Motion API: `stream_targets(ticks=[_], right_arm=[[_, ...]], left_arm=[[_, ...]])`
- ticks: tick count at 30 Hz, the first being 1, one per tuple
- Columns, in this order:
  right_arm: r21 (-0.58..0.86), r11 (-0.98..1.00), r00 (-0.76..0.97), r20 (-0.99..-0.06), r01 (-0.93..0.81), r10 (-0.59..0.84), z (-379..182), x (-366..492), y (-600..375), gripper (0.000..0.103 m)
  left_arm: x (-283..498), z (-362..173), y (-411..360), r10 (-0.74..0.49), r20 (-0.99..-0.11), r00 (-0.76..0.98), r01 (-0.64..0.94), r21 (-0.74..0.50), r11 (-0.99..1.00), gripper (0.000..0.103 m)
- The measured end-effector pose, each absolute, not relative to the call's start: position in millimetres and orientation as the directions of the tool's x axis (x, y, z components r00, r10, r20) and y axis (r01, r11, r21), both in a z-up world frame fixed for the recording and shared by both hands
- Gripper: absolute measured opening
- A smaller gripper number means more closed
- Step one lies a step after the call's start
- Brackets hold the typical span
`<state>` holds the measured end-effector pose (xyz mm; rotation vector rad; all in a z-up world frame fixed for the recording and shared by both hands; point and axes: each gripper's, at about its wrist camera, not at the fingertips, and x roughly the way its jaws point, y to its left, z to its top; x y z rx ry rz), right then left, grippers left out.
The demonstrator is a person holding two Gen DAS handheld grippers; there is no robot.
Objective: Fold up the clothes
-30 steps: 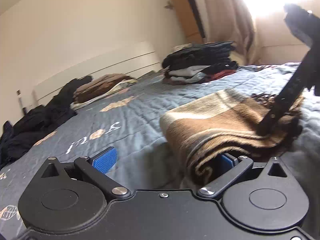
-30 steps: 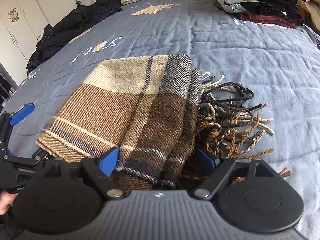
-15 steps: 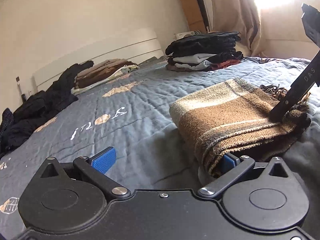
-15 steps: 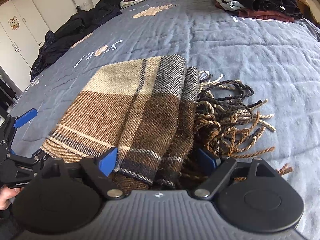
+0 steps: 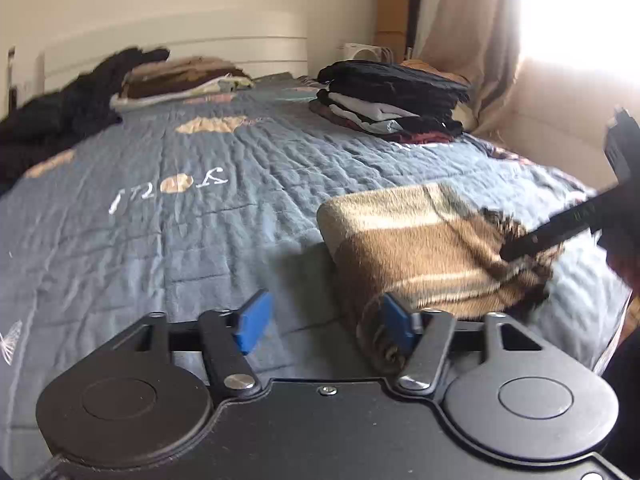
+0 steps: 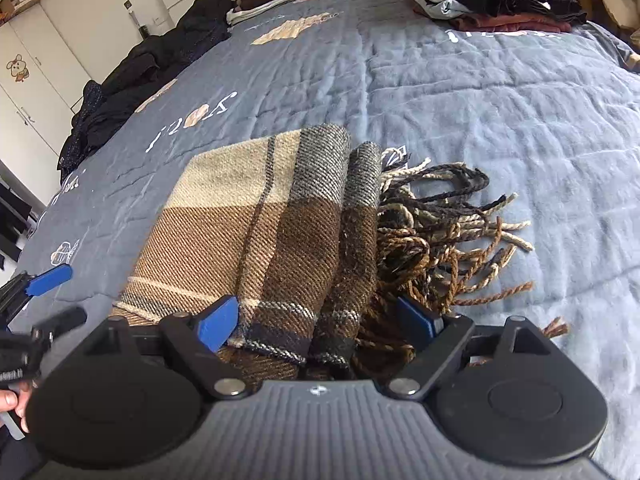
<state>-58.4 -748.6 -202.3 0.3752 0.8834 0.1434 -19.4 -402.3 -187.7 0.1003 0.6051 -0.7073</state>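
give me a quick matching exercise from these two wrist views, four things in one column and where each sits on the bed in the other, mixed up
Things:
1. plaid scarf
2. scarf fringe
3. dark folded stack
4. loose black clothes

Places:
A. piled along the bed's left edge, seen from the left wrist
B. far right part of the blue quilt, near the curtain
C. spread on the quilt just right of the folded cloth, seen from the right wrist
D. folded at the near edge, between the open fingers of the right gripper

Pairs: 1-D, 2-C, 3-B, 4-A
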Motion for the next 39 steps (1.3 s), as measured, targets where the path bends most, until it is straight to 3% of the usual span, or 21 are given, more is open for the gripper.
stream_targets(ticks=[6,8,9,10,14,18,23,27,31,34,39], right_arm=[[0.381,0.924,0.707,-0.647,-0.023,0.284,-163,-39,-742,0.086],[0.382,0.923,0.695,-0.650,-0.052,0.308,-159,-17,-733,0.086],[0.380,0.923,0.686,-0.656,-0.062,0.316,-160,-6,-727,0.086],[0.374,0.925,0.675,-0.665,-0.070,0.320,-162,5,-721,0.086],[0.334,0.939,0.615,-0.724,-0.083,0.312,-187,32,-702,0.085],[0.281,0.955,0.592,-0.757,-0.089,0.278,-212,36,-701,0.083],[0.289,0.953,0.608,-0.741,-0.096,0.286,-199,19,-705,0.083],[0.308,0.943,0.603,-0.731,-0.125,0.319,-178,-13,-709,0.084],[0.343,0.922,0.548,-0.744,-0.178,0.382,-183,-36,-702,0.084],[0.297,0.941,0.514,-0.788,-0.162,0.338,-202,-35,-699,0.083],[0.287,0.945,0.539,-0.777,-0.154,0.324,-194,-43,-704,0.083]], left_arm=[[8,-183,-443,-0.658,-0.600,0.455,0.671,-0.255,0.697,0.050],[8,-191,-460,-0.670,-0.627,0.398,0.686,-0.281,0.671,0.043],[9,-195,-469,-0.675,-0.639,0.369,0.693,-0.295,0.658,0.034],[9,-199,-477,-0.673,-0.655,0.344,0.697,-0.303,0.650,0.030],[13,-225,-495,-0.612,-0.730,0.306,0.673,-0.289,0.681,0.030],[19,-236,-495,-0.611,-0.737,0.289,0.639,-0.327,0.696,0.030],[7,-214,-488,-0.596,-0.729,0.335,0.662,-0.268,0.700,0.031],[1,-198,-473,-0.582,-0.723,0.373,0.660,-0.235,0.714,0.039],[13,-220,-485,-0.541,-0.769,0.341,0.656,-0.217,0.723,0.044],[16,-225,-493,-0.536,-0.772,0.340,0.668,-0.203,0.716,0.049],[27,-203,-491,-0.547,-0.751,0.370,0.661,-0.201,0.723,0.049]])
